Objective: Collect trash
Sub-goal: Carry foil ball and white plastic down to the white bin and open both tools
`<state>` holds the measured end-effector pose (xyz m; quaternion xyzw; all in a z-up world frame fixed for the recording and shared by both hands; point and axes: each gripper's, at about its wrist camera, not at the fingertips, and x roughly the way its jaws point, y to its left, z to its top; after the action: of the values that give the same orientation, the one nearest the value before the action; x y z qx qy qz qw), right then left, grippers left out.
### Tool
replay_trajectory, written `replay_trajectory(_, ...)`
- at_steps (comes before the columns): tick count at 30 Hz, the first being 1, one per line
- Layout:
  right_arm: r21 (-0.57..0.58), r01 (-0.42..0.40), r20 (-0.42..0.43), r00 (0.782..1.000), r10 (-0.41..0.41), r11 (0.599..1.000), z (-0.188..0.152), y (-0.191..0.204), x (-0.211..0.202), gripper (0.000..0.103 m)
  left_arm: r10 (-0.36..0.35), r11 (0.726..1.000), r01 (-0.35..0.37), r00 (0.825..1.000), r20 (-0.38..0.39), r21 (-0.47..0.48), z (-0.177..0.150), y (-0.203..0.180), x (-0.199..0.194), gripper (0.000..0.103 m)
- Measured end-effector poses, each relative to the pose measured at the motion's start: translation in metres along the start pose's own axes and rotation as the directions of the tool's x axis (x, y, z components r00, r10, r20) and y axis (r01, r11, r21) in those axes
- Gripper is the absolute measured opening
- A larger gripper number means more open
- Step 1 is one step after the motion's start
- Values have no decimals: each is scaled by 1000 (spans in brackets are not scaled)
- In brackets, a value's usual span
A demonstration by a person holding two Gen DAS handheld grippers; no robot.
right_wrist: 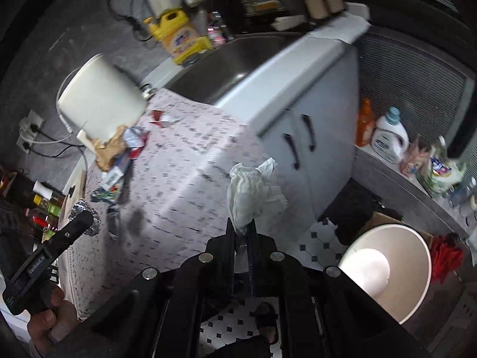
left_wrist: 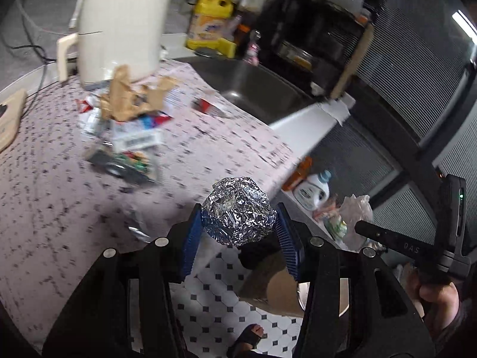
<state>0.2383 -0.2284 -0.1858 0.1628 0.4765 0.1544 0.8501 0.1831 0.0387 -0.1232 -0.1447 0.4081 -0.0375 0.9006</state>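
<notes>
My left gripper (left_wrist: 238, 226) is shut on a crumpled ball of aluminium foil (left_wrist: 238, 210), held above the counter's near edge; the foil also shows in the right wrist view (right_wrist: 85, 216). My right gripper (right_wrist: 242, 229) is shut on a crumpled white tissue (right_wrist: 253, 188), held off the counter's edge over the floor. A white trash bin (right_wrist: 387, 271) stands open on the floor, lower right of the tissue. More trash lies on the counter: torn brown paper (left_wrist: 131, 98), wrappers (left_wrist: 137, 140) and a red-and-white scrap (left_wrist: 205, 106).
A white electric kettle (left_wrist: 119, 26) stands behind the trash pile. A sink (left_wrist: 253, 86) and yellow detergent jug (left_wrist: 211, 24) lie beyond. A cardboard box (left_wrist: 271, 286) is on the tiled floor. Detergent bottles (right_wrist: 387, 135) line a low ledge.
</notes>
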Motion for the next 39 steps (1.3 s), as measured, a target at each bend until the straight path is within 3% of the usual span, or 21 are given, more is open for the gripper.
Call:
replay_trajectory(9,106,117,-49,993,-112,987,-41,-109,-18,8,-76,994,84,990,-117,67,-38,-81,54,49)
replay_trajectory(20,135,182,-177,972,-157,974,-77,-187,-4,12,-157,980,182,955,-251,80,-92,-154,126,49)
replay_trajectory(21,137,185,-190,969,-157,973,-78,-191,-2,14,-159,979,186,953,-257,83,-95,-158,129,49)
replay_trajectory(22,143,190,-200,967,-160,971,-80,-195,-2,27,-163,978,191,951,-262,83,-98,-162,132,49)
replay_trajectory(23,162,188,-201,967,-154,969,-81,-202,-4,51,-167,977,195,949,-267,81,-100,-165,134,49)
replay_trajectory(24,178,181,-188,971,-147,967,-82,-207,-8,60,-172,977,200,946,-275,77,-103,-169,138,49)
replay_trajectory(34,221,209,-155,972,-178,953,-80,-245,-51,67,-228,962,266,910,-346,65,-121,-206,163,49)
replay_trajectory(39,244,219,-114,974,-196,945,-74,-259,-77,71,-255,946,311,882,-395,85,-122,-235,171,51)
